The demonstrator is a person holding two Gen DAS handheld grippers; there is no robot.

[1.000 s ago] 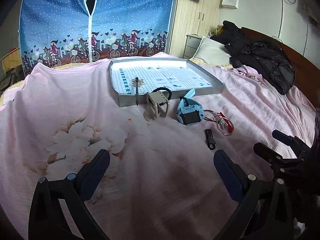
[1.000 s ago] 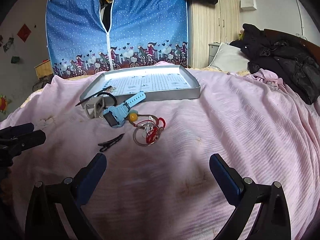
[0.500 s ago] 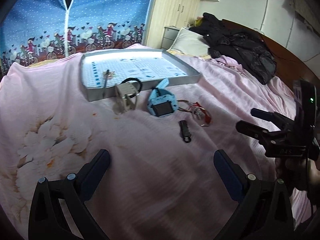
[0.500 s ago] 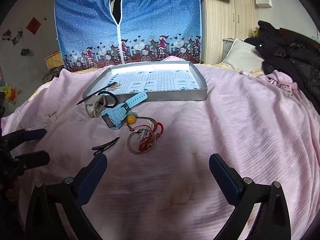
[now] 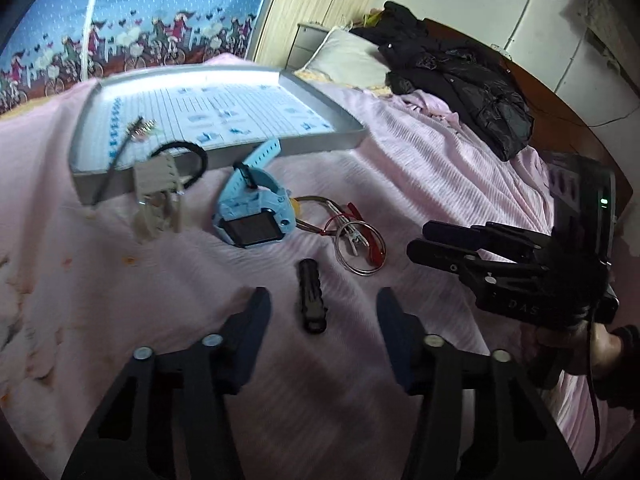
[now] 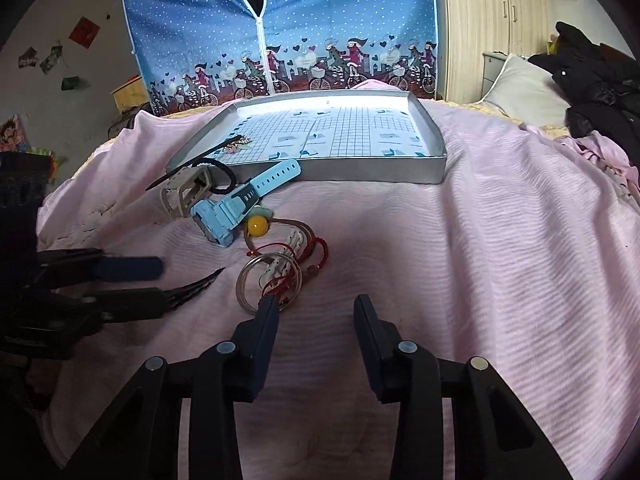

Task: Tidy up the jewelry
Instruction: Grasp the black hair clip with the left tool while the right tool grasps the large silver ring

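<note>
Left tool (image 5: 320, 304) aligned over a black toothed hair clip (image 5: 311, 301) on the pink bedspread (image 6: 500, 260).
Both tools are held wide and empty; the right tool (image 6: 316, 312) is stationed beside the silver rings with red cord (image 6: 276, 276), the shallow grey tray (image 6: 348, 170) being set close behind as destination.

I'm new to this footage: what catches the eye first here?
The light blue watch lies on the pink bedspread just before the silver tray. Beside it lie metal rings with red cord, and a black hair clip lies ahead of the open left gripper.
</note>
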